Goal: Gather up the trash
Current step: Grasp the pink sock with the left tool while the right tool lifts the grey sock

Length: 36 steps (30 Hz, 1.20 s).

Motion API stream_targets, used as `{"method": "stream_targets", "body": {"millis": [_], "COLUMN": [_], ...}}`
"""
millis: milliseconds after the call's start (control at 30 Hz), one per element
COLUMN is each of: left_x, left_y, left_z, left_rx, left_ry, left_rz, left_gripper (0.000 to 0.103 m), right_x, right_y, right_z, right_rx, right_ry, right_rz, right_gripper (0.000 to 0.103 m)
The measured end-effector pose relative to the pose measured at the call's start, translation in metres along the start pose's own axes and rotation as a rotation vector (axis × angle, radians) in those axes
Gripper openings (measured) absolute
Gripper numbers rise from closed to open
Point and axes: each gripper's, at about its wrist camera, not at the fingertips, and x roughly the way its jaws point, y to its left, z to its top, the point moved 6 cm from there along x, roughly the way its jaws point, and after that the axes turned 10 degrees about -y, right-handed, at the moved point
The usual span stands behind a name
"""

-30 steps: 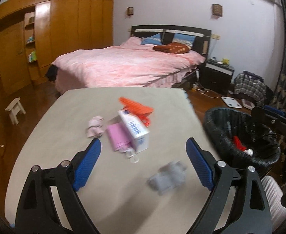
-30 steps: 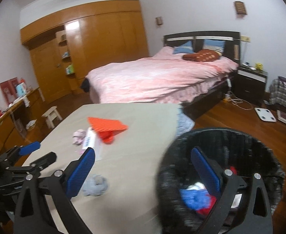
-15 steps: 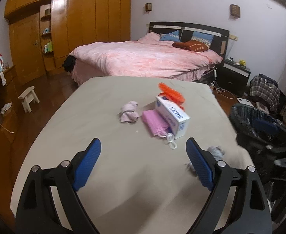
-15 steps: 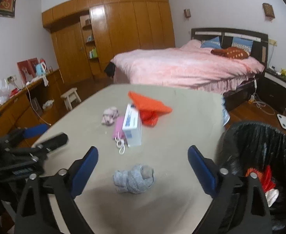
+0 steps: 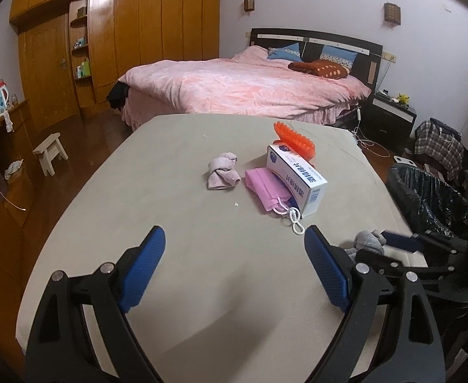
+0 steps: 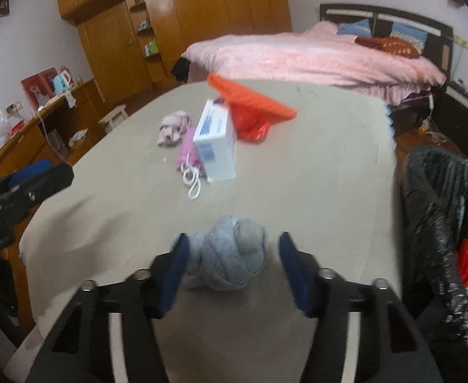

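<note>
A balled grey sock (image 6: pixel 230 255) lies near the right front of the beige table (image 6: pixel 313 166). My right gripper (image 6: pixel 233 239) straddles it with its jaws closing. The left pad is at the sock's side and a gap shows at the right pad. In the left wrist view the same grey sock (image 5: pixel 366 241) sits by the right gripper's blue fingers (image 5: pixel 400 242). My left gripper (image 5: pixel 234 233) hangs open over bare tablecloth with nothing between its pads. The black-lined trash bin (image 6: pixel 441 207) stands off the table's right edge.
Mid-table lie a pink balled sock (image 5: pixel 222 174), a pink face mask (image 5: pixel 265 191), a white box (image 5: pixel 294 178) and an orange plastic item (image 5: pixel 294 138). A pink bed (image 5: pixel 249 86) is behind, a wooden wardrobe and a small stool (image 5: pixel 50 153) to the left.
The right gripper came from above the trash bin down to the table, and its jaws narrowed around the grey sock. The left gripper drifted a little over the table, still wide.
</note>
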Motion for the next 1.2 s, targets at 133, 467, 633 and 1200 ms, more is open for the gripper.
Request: {"method": "stream_targets", "body": {"millis": [133, 467, 633, 1200], "left_x": [0.002, 0.011, 0.022, 0.128], "left_y": [-0.003, -0.009, -0.011, 0.017], "left_z": [-0.001, 0.007, 0.016, 0.045], "left_rx": [0.001, -0.016, -0.018, -0.018], "left_ry": [0.001, -0.011, -0.023, 0.015], "left_rz": [-0.008, -0.013, -0.011, 0.051], "left_gripper": [0.086, 0.086, 0.086, 0.075], "right_x": [-0.002, -0.018, -0.017, 0.037], "right_y": [0.000, -0.014, -0.024, -0.065], "right_z": [0.001, 0.042, 0.063, 0.120], "right_rx": [-0.004, 0.008, 0.017, 0.018], "right_ry": [0.006, -0.064, -0.096, -0.127], "right_rz": [0.009, -0.013, -0.030, -0.093], "right_gripper": [0.041, 0.037, 0.037, 0.037]}}
